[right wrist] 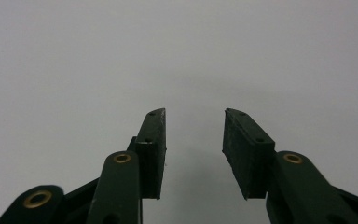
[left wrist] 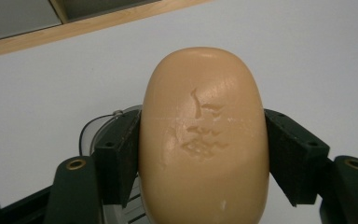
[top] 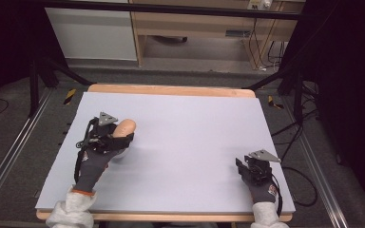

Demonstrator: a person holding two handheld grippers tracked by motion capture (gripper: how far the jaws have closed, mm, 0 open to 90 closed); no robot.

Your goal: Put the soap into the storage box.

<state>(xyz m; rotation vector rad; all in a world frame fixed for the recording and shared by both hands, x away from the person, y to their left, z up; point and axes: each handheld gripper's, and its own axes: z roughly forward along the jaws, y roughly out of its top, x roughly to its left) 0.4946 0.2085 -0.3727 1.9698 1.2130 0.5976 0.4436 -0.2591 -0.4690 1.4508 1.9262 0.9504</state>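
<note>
Soap sits clamped in the left gripper, its long axis pointing forward past the jaws; the right gripper rests well apart. Left gripper view: both pads press the bar's flanks. Right gripper view: jaws parted, nothing between them, above bare table.

My black left gripper, tan-orange soap with a stamped mark, pale lilac-grey table, my black right gripper, dark grey gloves
</note>
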